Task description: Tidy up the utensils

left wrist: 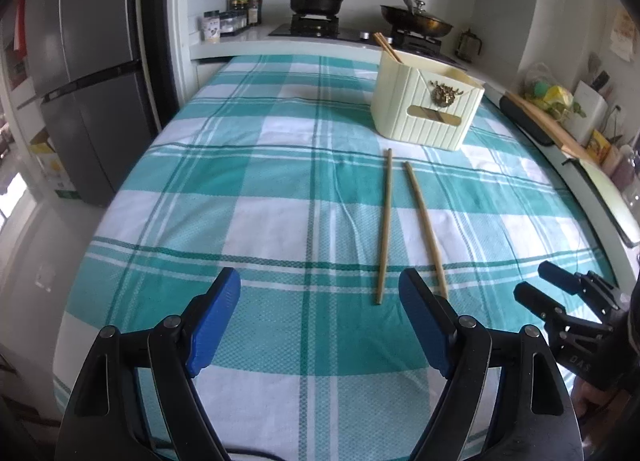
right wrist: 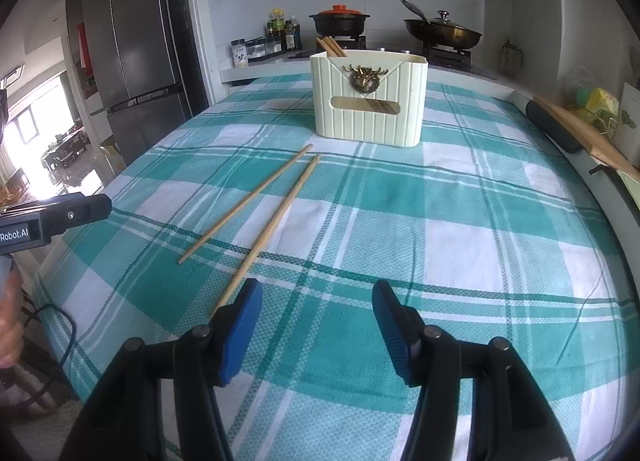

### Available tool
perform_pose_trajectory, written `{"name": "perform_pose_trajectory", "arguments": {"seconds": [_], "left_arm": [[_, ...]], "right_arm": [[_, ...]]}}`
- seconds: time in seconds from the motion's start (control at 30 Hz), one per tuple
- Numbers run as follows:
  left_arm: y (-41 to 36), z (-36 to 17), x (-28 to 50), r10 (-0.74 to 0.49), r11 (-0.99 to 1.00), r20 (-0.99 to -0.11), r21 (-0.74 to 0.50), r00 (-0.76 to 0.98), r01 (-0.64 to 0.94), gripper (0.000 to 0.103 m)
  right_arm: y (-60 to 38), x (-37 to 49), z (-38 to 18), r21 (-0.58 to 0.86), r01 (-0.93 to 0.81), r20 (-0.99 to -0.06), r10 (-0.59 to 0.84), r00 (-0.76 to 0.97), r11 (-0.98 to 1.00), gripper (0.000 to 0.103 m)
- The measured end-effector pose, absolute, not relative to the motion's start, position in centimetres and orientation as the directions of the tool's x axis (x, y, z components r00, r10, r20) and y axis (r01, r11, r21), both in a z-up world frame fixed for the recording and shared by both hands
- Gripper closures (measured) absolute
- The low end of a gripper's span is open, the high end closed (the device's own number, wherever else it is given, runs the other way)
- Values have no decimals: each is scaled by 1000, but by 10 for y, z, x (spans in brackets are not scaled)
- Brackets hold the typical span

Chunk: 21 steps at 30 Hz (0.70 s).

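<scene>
2 loose chopsticks (left wrist: 385,225) lie on the checked tablecloth (left wrist: 248,197), just before the cream holder (left wrist: 426,105). Left gripper (left wrist: 320,293) and right gripper (right wrist: 318,301) both stand released, grasping nothing, above the cloth.

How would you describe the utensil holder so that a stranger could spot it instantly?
Start at the checked teal tablecloth. Toward its far edge stands the utensil holder, a cream ribbed box. Unlike the loose chopsticks lying before it, it stands upright and bears a brass ornament.
</scene>
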<state>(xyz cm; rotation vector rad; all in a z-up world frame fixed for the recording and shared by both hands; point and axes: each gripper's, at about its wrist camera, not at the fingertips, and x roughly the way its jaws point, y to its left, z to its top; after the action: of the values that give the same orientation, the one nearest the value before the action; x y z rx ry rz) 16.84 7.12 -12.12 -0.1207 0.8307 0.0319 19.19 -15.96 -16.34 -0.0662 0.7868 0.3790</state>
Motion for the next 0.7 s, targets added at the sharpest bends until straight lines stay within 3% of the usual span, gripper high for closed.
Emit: {"name": "perform_pose_trajectory", "arguments": {"seconds": [0.43, 0.7], "left_arm": [[80, -119, 169, 76, 993, -734, -8, 674, -121, 19], [69, -115, 198, -3, 999, -733, -26, 680, -23, 18]], "right_arm": [[-107, 249, -161, 120, -456, -752, 381, 539, 882, 45], [-68, 294, -201, 47, -477, -841, 293, 455, 877, 45]]}}
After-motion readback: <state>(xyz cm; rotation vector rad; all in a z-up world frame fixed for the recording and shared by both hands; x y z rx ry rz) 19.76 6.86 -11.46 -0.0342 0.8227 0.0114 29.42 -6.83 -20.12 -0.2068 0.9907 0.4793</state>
